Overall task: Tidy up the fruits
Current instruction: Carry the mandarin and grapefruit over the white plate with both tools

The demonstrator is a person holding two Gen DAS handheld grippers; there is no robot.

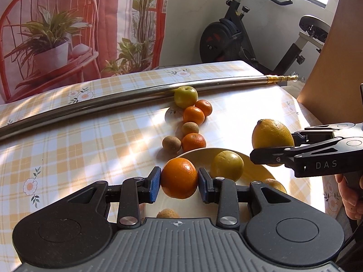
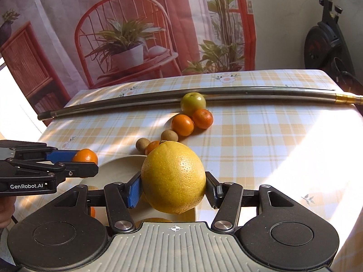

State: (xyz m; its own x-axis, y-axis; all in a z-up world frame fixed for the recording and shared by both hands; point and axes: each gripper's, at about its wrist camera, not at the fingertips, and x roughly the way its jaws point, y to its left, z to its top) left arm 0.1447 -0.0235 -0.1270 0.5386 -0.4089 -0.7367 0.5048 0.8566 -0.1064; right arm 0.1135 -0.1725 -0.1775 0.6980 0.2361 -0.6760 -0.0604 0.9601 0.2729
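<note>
My left gripper (image 1: 179,182) is shut on an orange mandarin (image 1: 179,178), held above the near left rim of a cream plate (image 1: 199,153). My right gripper (image 2: 173,187) is shut on a large yellow lemon (image 2: 173,178), over the plate's right side; the lemon (image 1: 271,136) shows at the right in the left wrist view too. A yellow fruit (image 1: 227,165) lies in the plate. Beyond the plate, a green apple (image 1: 185,96), three mandarins (image 1: 193,115) and two small brown fruits (image 1: 171,144) lie in a loose line on the checked tablecloth (image 1: 90,140).
A long metal pole (image 1: 113,102) lies across the table behind the fruit, touching the apple. A printed curtain (image 2: 136,22) hangs at the back, an exercise bike (image 1: 249,34) stands at the far right. A person's hand (image 1: 350,195) holds the right gripper.
</note>
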